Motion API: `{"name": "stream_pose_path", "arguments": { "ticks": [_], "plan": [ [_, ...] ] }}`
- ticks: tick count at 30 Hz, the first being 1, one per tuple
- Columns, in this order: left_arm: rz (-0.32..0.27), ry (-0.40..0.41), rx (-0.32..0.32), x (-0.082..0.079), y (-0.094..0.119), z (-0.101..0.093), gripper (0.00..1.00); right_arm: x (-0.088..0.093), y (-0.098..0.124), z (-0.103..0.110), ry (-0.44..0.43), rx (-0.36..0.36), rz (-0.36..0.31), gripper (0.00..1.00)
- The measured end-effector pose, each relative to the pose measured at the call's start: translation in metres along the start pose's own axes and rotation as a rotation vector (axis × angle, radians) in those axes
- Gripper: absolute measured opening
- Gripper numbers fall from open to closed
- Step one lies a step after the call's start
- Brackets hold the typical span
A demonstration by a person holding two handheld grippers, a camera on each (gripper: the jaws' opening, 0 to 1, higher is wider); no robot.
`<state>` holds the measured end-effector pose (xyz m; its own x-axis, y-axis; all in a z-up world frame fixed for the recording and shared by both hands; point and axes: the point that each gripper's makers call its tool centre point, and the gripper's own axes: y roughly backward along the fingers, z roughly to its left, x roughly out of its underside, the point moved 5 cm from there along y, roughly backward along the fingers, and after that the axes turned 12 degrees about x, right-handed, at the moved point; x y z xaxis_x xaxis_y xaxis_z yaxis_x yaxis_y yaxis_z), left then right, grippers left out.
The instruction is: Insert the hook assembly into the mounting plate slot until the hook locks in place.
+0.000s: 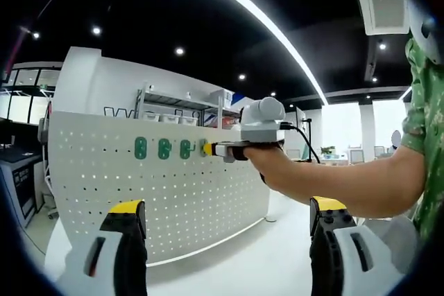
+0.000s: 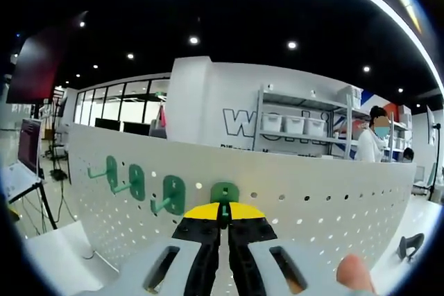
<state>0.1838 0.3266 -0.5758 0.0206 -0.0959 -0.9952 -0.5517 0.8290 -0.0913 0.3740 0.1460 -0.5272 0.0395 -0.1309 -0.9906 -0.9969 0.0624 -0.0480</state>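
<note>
Four green hooks sit in a row on the white pegboard, which serves as the mounting plate. Three mounted hooks stand to the left in the right gripper view; the fourth hook is pressed against the board directly ahead of the right gripper, whose yellow-tipped jaws are closed narrow on its stem. In the left gripper view the right gripper meets the board at the row's right end. The left gripper hangs back with jaws wide and nothing between them. Judging by this, insertion is in hand: the next move likely calls for a firm push into the holes, perhaps downward, until it locks; whether it has seated, I cannot tell. Beyond the board are storage shelves with bins, dark ceiling lights and a person standing.
</note>
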Motion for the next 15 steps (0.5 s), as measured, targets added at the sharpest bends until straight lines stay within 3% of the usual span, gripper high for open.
{"name": "stream_pose_path", "arguments": {
  "ticks": [15],
  "plan": [
    [0.004,0.008,0.001,0.0024,0.0018,0.002,1.0,0.0018,-0.0028,0.0002,-0.003,-0.001,0.006,0.02]
  ]
}}
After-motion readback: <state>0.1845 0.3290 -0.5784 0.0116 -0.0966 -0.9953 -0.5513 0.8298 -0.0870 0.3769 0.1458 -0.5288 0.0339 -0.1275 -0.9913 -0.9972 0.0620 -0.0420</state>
